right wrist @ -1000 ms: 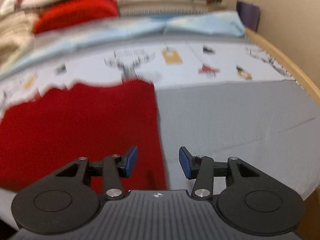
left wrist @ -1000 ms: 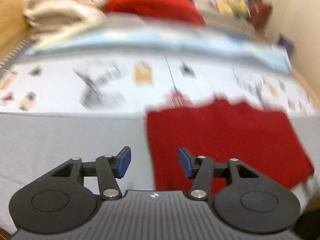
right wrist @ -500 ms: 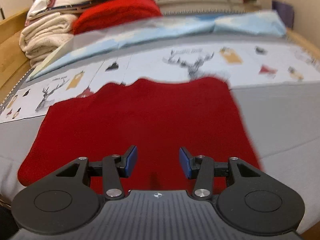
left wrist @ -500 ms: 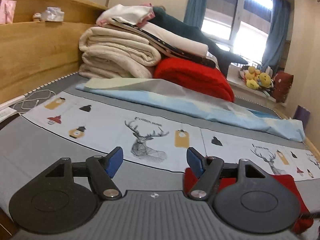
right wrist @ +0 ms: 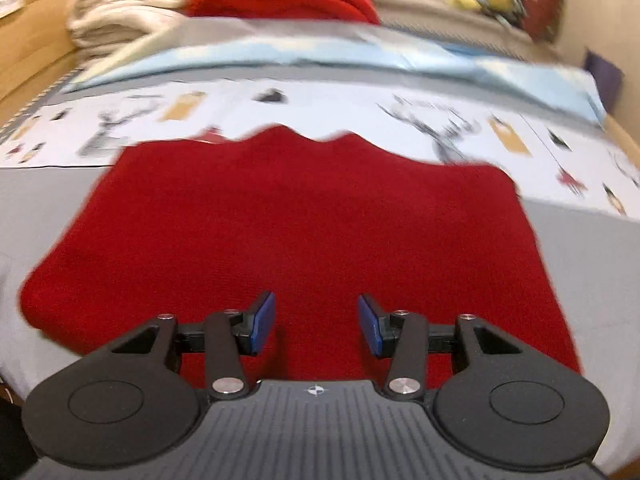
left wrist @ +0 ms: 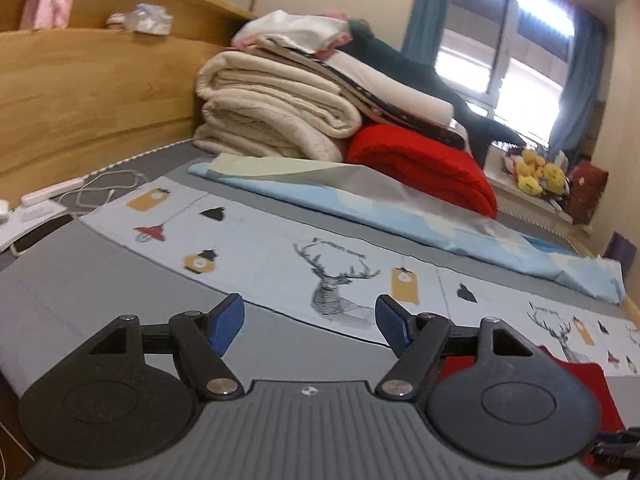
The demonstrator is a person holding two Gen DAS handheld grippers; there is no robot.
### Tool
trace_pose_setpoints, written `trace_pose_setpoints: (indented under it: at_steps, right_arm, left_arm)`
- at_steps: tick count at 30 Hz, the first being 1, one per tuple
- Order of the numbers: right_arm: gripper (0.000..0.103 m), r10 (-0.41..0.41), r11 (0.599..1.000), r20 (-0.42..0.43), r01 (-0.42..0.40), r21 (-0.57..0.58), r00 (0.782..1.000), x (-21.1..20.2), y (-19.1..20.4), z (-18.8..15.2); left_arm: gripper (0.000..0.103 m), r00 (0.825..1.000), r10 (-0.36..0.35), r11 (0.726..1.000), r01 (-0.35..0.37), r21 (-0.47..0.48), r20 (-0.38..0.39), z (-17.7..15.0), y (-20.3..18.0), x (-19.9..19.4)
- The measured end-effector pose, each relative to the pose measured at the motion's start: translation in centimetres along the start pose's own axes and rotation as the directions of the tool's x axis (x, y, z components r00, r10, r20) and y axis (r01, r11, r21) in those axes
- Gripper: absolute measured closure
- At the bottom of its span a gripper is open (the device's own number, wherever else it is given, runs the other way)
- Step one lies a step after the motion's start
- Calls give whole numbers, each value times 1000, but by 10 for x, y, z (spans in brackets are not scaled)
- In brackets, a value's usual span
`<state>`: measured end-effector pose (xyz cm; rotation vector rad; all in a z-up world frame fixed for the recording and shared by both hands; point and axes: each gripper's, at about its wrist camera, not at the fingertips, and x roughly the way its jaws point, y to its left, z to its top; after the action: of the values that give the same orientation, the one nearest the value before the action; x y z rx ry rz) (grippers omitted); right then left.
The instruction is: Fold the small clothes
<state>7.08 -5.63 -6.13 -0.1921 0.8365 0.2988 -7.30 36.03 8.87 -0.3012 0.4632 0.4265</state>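
Note:
A small red knitted garment (right wrist: 304, 220) lies flat on the grey bed sheet (right wrist: 592, 264), its far edge wavy. My right gripper (right wrist: 316, 320) hangs over its near edge, blue pads apart with nothing between them. In the left wrist view only a corner of that red garment (left wrist: 588, 380) shows at the lower right, behind the gripper body. My left gripper (left wrist: 310, 320) is open wide over bare grey sheet (left wrist: 80, 280), away to the left of the garment and holding nothing.
A folded pile of cream blankets (left wrist: 272, 116) and a red blanket (left wrist: 420, 164) sits at the bed's far end, with a light blue sheet (left wrist: 400, 216) before it. A wooden headboard (left wrist: 80, 92) and a white cable (left wrist: 104, 188) are at the left. Plush toys (left wrist: 536, 172) line the window sill.
The left gripper swung left and tilted up off the red garment, and its jaws widened. The right gripper slid left from the garment's right edge to above its middle.

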Motion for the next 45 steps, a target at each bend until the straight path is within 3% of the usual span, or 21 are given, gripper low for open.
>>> trace_pose_setpoints:
  at_steps: [6,10,11,12,14,17,20,27,28,35,38,42,45]
  right_arm:
    - [56,189,970,55,-177,-169,980,-6,93,3]
    - [52,279,913,-4,-267,-308,960,1,153,-3]
    - [46,289,896,-26,-280,-344,957,4,167,-7]
    - [39,291,876,-47,-286,-387,956,7,183,-12]
    - [35,271,844,-90,-282,-457,958,15,205,-23]
    - [31,170,795,-118,-207,-570,978,32,226,-37]
    - [28,159,796,-89,-182,-578,983,37,226,-35]
    - [80,175,744,-50,-165,-647,983,32,229,-33]
    - [82,180,744,-38,-161,-648,983,29,229,-32]
    - [88,227,834,61,-162,-527,972,1,222,-6]
    - [88,267,889,87,-210,-406,960,-13,214,11]
    - [88,394,898,105,-358,-256,913,-34,199,34]
    - [88,435,898,181,-439,-21,882,-45,157,54]
  left_arm:
    - [26,999,41,998,-42,-43,-26,0,39,-5]
    - [26,998,58,997,-60,-56,-38,-2,59,-11]
    - [26,997,62,996,-64,-63,-41,-3,64,-12]
    - [26,997,64,995,-67,-69,-42,-3,68,-13]
    - [26,997,67,994,-70,-79,-45,-4,75,-15]
    - [26,996,74,994,-77,-78,-49,-5,82,-18]
    - [25,995,79,994,-82,-71,-53,-6,87,-18]
    - [25,995,82,993,-86,-77,-56,-5,95,-18]
    - [25,995,82,993,-86,-75,-56,-5,95,-17]
    - [25,996,67,994,-72,-79,-64,-4,86,-13]
    - [25,996,50,994,-56,-90,-68,-1,76,-7]
    - [25,997,8,994,-16,-106,-78,3,50,5]
    - [25,996,-31,995,22,-98,-86,5,19,17]
